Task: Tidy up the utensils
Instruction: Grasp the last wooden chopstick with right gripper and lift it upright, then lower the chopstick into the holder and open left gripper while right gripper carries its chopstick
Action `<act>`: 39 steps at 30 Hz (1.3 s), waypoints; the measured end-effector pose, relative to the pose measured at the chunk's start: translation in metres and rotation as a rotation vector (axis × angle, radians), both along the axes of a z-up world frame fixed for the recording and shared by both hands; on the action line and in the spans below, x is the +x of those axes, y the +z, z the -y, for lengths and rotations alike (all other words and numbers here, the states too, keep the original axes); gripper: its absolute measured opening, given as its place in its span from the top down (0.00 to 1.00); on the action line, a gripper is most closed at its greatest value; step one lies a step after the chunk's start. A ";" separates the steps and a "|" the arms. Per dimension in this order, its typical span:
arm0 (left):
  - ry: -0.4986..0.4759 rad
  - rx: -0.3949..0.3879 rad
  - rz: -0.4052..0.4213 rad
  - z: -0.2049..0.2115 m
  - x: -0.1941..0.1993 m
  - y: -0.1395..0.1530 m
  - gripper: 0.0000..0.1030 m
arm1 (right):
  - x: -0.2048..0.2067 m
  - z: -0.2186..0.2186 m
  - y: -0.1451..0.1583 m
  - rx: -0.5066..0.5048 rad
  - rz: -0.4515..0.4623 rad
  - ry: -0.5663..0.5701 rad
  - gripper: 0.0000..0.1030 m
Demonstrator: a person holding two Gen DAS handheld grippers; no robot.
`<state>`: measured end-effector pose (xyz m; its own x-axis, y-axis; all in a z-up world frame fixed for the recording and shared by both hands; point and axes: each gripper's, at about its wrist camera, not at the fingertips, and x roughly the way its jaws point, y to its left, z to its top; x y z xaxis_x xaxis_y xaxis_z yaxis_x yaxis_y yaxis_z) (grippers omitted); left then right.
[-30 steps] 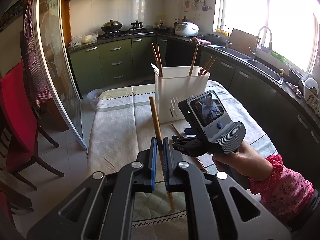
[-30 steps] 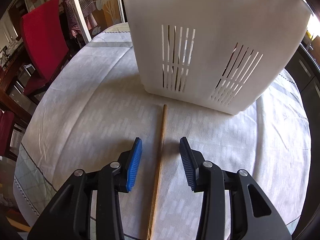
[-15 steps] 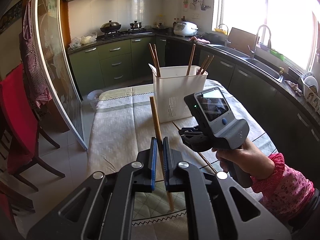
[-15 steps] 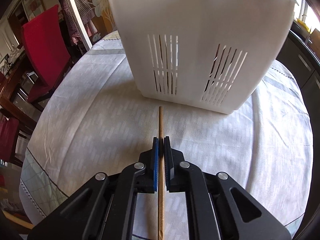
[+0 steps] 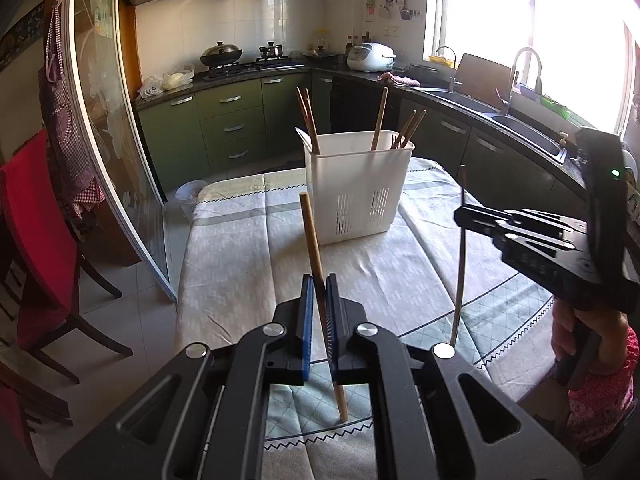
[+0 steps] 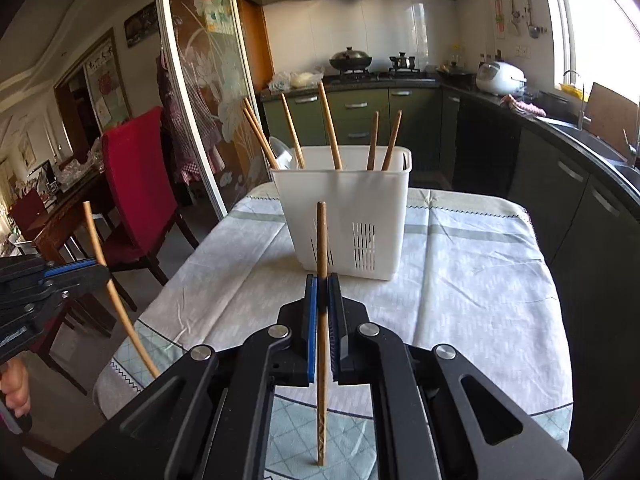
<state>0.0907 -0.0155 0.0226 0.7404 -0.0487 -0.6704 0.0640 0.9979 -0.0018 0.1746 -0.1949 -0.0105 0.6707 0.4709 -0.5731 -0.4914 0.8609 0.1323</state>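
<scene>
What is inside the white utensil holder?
Several wooden chopsticks and a pale spoon-like piece stick out of the white utensil holder; its walls hide their lower ends.

Cloth-covered table, pale patterned tablecloth, white slotted utensil basket upright at its far end

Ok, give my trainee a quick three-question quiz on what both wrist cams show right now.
1. True or false: the left gripper is shut on a chopstick.
2. Multiple choice: the right gripper's chopstick is A) flat on the table, B) lifted and roughly upright, C) inside the holder.
3. Fill in: the white holder stands on the ____ and already contains several ____.

Key: 1 true. 2 B. 3 table; chopsticks.
</scene>
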 end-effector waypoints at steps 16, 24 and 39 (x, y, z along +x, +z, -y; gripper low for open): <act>-0.010 -0.006 0.003 0.004 0.000 0.004 0.95 | -0.078 0.062 0.014 0.087 0.113 -0.046 0.94; -0.018 -0.020 0.042 0.005 0.016 0.031 0.95 | -0.077 0.066 0.010 0.115 0.106 -0.038 0.94; -0.025 -0.025 0.202 0.024 0.097 0.133 0.95 | -0.070 0.076 0.006 0.145 0.083 -0.033 0.94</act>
